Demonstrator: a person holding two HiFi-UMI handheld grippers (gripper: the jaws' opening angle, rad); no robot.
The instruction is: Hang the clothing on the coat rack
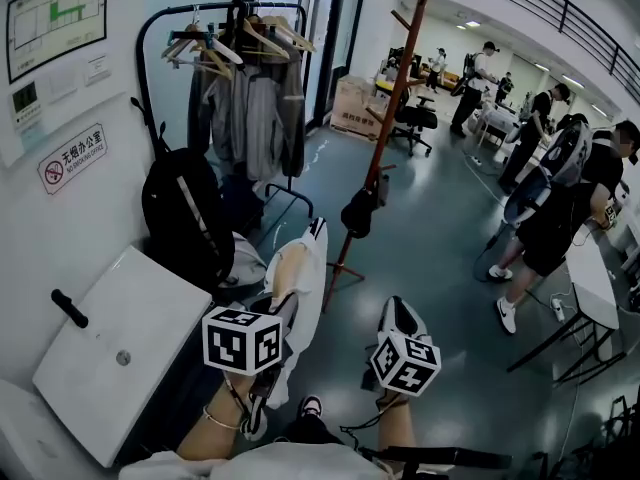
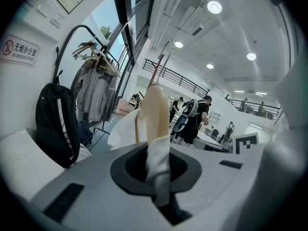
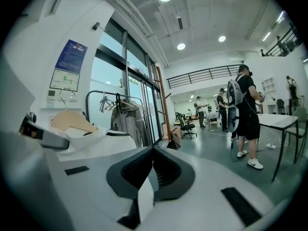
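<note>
Hanging not yet done | your left gripper [image 2: 155, 173] jaws pinch the hanger [image 2: 156, 114] carrying the white garment [image 1: 306, 268], well short of the coat rack [image 1: 396, 100] | your right gripper [image 3: 151, 166] jaws pressed together | left to do: carry over, hook on.

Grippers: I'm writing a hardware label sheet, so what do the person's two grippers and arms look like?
The left gripper and right gripper have pale grey-white shells with dark jaw recesses. Each carries a white cube printed with black square markers. The arms are bare, with a thin band on the left wrist.
</note>
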